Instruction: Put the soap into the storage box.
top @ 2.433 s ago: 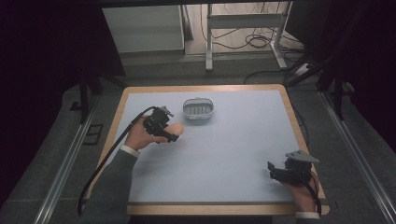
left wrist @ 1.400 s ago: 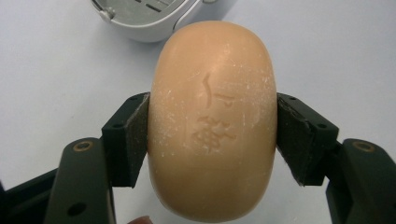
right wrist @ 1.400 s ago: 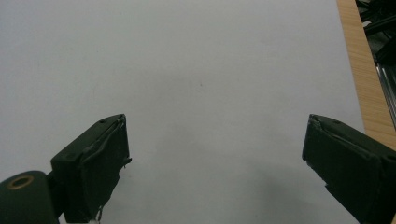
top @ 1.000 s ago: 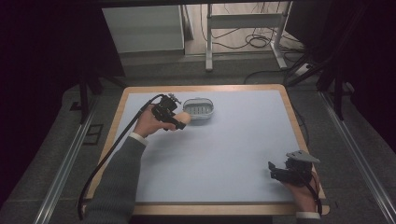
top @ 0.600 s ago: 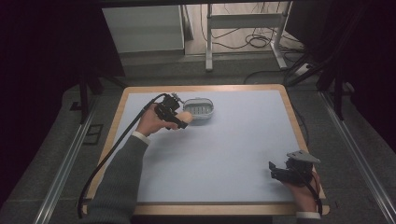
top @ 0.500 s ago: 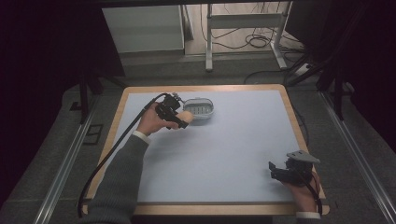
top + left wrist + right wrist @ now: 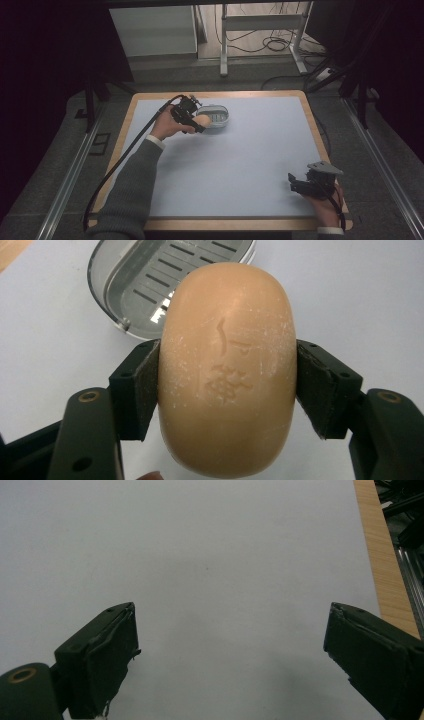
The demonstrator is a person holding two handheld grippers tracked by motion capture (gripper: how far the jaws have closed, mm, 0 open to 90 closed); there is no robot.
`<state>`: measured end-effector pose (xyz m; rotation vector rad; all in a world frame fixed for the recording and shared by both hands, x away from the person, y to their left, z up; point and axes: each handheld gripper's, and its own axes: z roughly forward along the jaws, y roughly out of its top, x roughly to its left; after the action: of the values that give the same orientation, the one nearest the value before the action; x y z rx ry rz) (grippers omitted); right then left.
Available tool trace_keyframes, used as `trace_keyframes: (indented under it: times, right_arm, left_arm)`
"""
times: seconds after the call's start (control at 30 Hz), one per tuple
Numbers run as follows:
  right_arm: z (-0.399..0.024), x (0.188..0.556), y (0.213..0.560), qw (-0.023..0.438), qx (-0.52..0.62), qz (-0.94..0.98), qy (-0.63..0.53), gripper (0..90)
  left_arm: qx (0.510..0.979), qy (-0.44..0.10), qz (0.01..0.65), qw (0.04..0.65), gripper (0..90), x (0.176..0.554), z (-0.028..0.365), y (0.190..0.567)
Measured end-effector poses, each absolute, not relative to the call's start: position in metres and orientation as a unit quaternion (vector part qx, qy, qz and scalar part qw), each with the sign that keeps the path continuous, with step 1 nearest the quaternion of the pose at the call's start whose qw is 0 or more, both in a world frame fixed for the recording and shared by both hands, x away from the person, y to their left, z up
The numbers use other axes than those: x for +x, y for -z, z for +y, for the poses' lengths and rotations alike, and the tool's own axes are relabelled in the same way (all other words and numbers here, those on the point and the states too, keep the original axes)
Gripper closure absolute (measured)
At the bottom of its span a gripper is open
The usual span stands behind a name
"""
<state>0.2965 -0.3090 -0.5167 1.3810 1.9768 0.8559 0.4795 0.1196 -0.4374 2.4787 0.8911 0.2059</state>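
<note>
Tongs come first: the right gripper (image 7: pixel 296 184) sits at the near right corner of the big pale blue table top (image 7: pixel 250 165). Its two black jaws stand wide apart with nothing between them. In the right gripper view they frame only bare table. It looks like it is just waiting.

Farther away, at the far left, the left gripper (image 7: pixel 227 385) is clamped on the smooth oval bar of peach soap (image 7: pixel 227 370). One jaw presses each long side of the bar, so the soap sits right in the middle of the tongs. It is up off the table.

Just past the soap is the small grey oval soap dish with slots in its floor (image 7: pixel 150 285). In the high view the soap (image 7: pixel 202 121) is at the near left edge of the dish (image 7: pixel 216 115), almost touching it. I cannot tell if it is over the rim yet.

So the picking up is done. I think what is left is to carry the soap a bit farther over the dish, lower it in, and let go.
</note>
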Motion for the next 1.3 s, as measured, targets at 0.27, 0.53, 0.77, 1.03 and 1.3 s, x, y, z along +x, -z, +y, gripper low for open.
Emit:
trace_keyframes:
  times: [0.27,0.53,0.77,1.03,1.3]
  right_arm:
    - [-0.310,0.297,0.517,0.287,0.517,0.740,-0.321,7.3]
    - [-0.311,0.296,0.516,0.288,0.518,0.738,-0.322,7.3]
    - [-0.313,0.297,0.517,0.286,0.519,0.738,-0.321,7.3]
    - [-0.315,0.297,0.516,0.288,0.521,0.736,-0.322,7.3]
    - [-0.316,0.296,0.516,0.288,0.522,0.736,-0.322,7.3]
  left_arm:
    - [0.913,-0.071,0.320,0.243,32.5,0.494,0.113,0.436]
    - [0.915,-0.057,0.317,0.244,32.5,0.510,0.104,0.441]
    - [0.919,-0.047,0.308,0.242,32.5,0.526,0.095,0.443]
    - [0.920,-0.043,0.311,0.237,32.5,0.539,0.088,0.449]
    - [0.921,-0.042,0.310,0.232,32.4,0.549,0.083,0.452]
